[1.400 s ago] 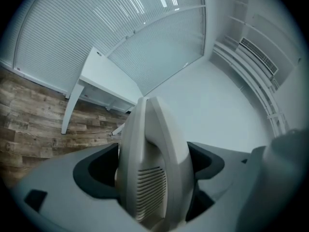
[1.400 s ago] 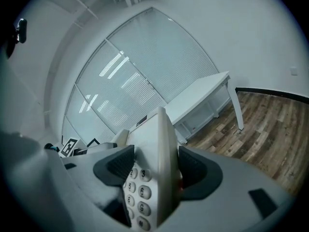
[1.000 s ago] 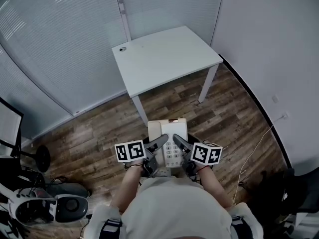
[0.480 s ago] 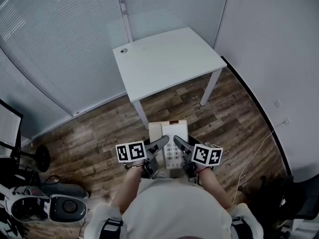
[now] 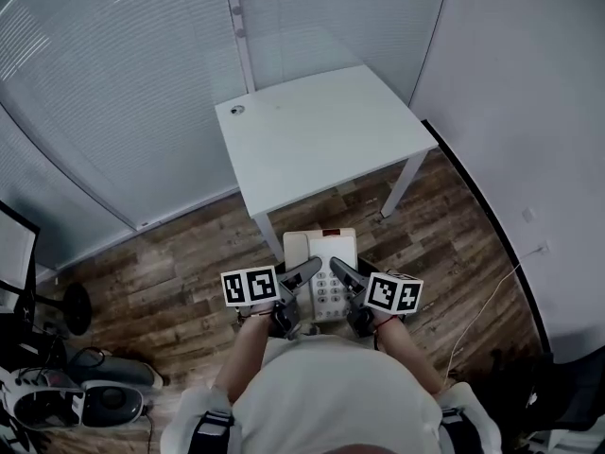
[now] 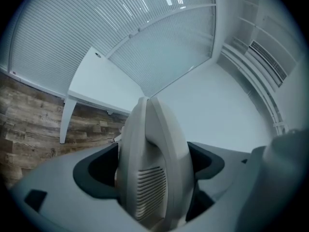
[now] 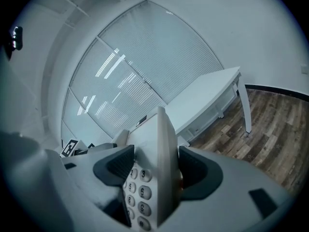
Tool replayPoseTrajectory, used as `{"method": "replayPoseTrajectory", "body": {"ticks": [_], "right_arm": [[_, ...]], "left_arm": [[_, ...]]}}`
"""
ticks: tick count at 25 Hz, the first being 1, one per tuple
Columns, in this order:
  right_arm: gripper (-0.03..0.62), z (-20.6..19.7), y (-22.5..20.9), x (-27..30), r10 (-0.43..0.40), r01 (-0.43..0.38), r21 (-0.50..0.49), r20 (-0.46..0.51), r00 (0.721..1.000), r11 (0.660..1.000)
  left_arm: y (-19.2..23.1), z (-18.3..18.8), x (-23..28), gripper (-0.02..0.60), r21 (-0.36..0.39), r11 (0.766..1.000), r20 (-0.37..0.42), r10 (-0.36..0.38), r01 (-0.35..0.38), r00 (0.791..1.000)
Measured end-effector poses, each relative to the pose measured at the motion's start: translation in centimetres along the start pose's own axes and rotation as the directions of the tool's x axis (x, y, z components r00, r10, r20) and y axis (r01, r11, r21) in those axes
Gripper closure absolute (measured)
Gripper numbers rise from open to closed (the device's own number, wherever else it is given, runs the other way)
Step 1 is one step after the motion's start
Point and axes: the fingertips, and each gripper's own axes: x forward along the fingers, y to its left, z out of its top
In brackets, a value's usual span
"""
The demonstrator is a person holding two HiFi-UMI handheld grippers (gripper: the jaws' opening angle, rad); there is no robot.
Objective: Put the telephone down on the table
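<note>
- Between the two grippers, above the wooden floor (image 5: 170, 263), the beige telephone (image 5: 319, 253) hangs in the air in front of the person's chest. Its keypad faces up, and it is short of the table and not touching it.
- Along the telephone's left side the handset (image 5: 296, 252) lies in its cradle.
- On the left edge, the left gripper (image 5: 304, 272) is clamped. Its own view shows the two dark pads pressed against opposite faces of the casing, with a patch of ribbed slots (image 6: 150, 185) turned toward the camera.
- On the right edge, the right gripper (image 5: 338, 272) bites the same way. Its view shows the jaws drawn narrow onto the casing, with the number keys (image 7: 137, 187) just beside the left-hand pad.
- Both grippers sit close to the person's body, one at each side of the telephone.
- Ahead of the telephone stands the white table (image 5: 321, 135), well apart from it, on slim white legs. A small round port (image 5: 236, 110) sits near its far left corner.
- Behind and to the left of the table run pale window blinds (image 5: 113, 83).
- To the right rises a plain wall (image 5: 529, 112) with a dark skirting along the floor.
- A thin cable (image 5: 470, 324) trails over the boards at the right, toward a socket (image 5: 541, 221) low on that wall.
- At the lower left a rounded grey-and-white machine (image 5: 85, 400) rests on the floor. I cannot tell what it is.
</note>
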Motion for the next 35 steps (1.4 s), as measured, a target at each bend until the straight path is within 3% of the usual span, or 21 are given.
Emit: {"method": "replayPoseTrajectory", "body": {"ticks": [20,27,35], "right_arm": [[0.293,7.9,-0.6,10.9,-0.012,0.012,0.009,0.013,1.000,1.000],[0.293,9.5,-0.9,14.1,-0.018,0.017,0.021,0.006,1.000,1.000],[0.293,10.5,-1.7,14.6,-0.021,0.021,0.025,0.011,1.000,0.999]], "left_arm": [[5.0,12.0,3.9,0.169,0.008,1.000,-0.024,-0.019,0.020,1.000],[6.9,14.9,4.9,0.169,0.003,1.000,-0.025,-0.019,0.019,1.000],[7.0,15.8,6.1,0.169,0.002,1.000,-0.039,-0.021,0.021,0.999]]}}
